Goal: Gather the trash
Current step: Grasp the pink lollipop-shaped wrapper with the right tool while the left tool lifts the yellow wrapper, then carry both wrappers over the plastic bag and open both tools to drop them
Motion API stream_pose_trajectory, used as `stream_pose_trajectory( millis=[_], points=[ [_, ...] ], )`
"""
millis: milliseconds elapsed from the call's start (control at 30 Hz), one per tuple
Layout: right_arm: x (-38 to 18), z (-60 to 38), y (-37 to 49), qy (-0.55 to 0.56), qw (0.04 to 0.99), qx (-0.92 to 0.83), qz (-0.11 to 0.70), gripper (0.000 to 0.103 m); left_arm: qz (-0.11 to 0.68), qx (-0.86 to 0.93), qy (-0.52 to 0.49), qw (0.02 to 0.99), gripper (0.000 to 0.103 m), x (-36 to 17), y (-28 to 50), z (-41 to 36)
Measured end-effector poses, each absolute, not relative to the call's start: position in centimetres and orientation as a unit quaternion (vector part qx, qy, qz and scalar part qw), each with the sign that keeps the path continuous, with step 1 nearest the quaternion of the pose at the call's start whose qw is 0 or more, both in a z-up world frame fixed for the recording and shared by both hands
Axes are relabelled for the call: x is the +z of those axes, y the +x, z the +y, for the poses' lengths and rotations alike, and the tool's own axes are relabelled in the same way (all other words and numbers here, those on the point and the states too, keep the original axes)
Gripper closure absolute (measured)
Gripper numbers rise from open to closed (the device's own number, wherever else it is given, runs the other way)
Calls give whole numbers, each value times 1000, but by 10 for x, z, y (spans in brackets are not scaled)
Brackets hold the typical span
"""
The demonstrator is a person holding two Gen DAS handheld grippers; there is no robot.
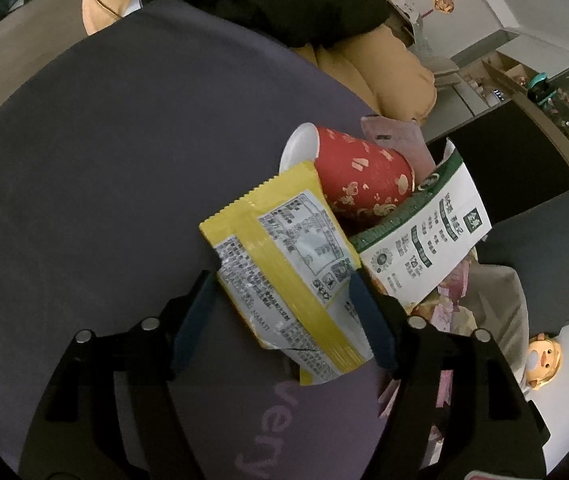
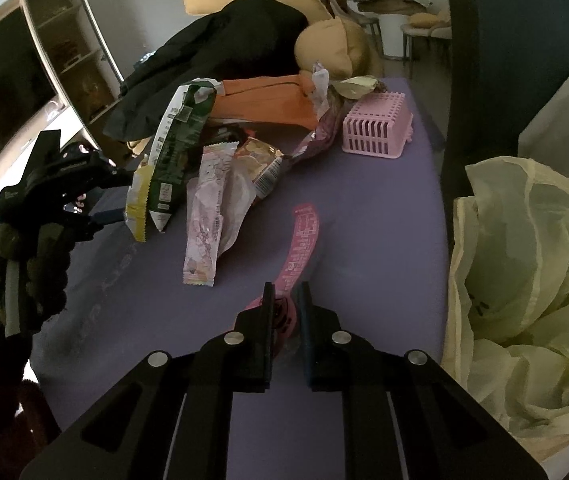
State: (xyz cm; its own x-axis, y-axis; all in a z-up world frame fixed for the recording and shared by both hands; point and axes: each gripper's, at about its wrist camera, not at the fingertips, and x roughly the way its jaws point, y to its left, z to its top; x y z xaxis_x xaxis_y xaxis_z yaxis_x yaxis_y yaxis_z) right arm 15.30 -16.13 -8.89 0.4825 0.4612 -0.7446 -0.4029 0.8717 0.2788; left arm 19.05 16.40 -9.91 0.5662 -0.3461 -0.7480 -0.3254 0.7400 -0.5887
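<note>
Right tool [image 2: 286, 312] low over pink wrapper [image 2: 302, 240]

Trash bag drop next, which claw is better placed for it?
Right. The right claw already pinches the pink wrapper, with the trash bag open just to its right. The left claw only straddles the yellow wrapper.

yellow crinkly snack wrapper [image 1: 284, 268]: lower end covers part of the purple cloth's lettering, print too blurry to read
red paper cup w/ gold pattern [image 1: 360, 176]: rim partly behind that wrapper
pink strip wrapper [image 2: 302, 240]: near end hidden btwn right gripper fingers [image 2: 266, 320]
pale yellow plastic bag [image 2: 524, 280]: cut off at right edge
</note>
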Motion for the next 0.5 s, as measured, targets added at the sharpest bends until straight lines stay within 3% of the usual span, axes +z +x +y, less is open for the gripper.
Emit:
stream_pose_trajectory(
  millis=[233, 367, 500],
  points=[
    [-82, -162, 151, 30, 864, 248, 438, 91, 441, -40, -348, 826, 77, -85, 181, 168],
    [-68, -164, 146, 32, 872, 248, 422, 91, 415, -50, -334, 845, 84, -69, 166, 173],
    [-56, -165, 142, 26, 878, 252, 405, 91, 392, -51, -314, 863, 85, -49, 155, 173]
  ],
)
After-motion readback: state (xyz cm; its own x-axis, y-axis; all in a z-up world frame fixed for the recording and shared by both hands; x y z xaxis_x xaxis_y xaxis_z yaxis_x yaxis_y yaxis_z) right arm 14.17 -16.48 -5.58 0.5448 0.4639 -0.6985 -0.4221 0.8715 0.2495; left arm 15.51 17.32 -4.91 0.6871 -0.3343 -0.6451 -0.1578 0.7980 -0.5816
